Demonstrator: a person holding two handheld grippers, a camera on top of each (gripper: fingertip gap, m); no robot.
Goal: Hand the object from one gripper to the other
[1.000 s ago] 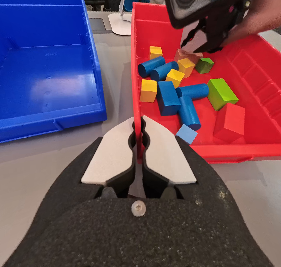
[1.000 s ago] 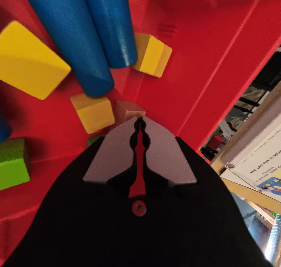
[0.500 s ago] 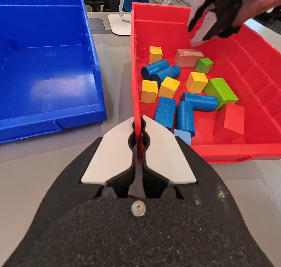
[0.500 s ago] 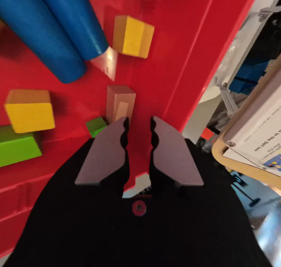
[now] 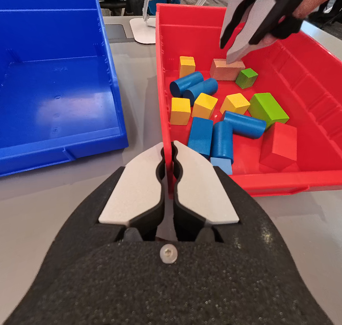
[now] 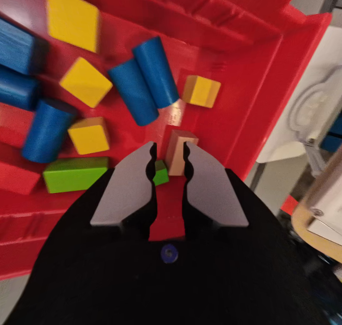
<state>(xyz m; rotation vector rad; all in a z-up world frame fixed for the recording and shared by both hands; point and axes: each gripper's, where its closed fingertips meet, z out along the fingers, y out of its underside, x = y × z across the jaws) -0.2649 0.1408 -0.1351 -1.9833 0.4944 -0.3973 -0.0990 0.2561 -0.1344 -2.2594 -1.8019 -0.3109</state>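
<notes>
A red bin [image 5: 314, 183] holds several wooden blocks: yellow, blue and green ones, one red, and one tan [image 5: 221, 73]. My left gripper [image 5: 168, 146] is shut on the bin's near-left wall at the front corner. My right gripper [image 5: 228, 54], held by a hand, hangs over the back of the bin with its jaws open and its tips just above the tan block. In the right wrist view the tan block [image 6: 176, 154] lies on its long side between the open fingertips of that gripper [image 6: 170, 146], next to a small green cube [image 6: 161, 171].
An empty blue bin [image 5: 55, 98] stands left of the red one on the grey table [image 5: 46, 214]. A white stand base [image 5: 142, 33] sits behind the bins. Two blue cylinders [image 6: 144, 83] and a yellow cube [image 6: 201, 91] lie near the tan block.
My right gripper went from shut to open, lifted off the blocks and came back down over the tan block. Several blocks shifted in the bin. My left gripper has not moved.
</notes>
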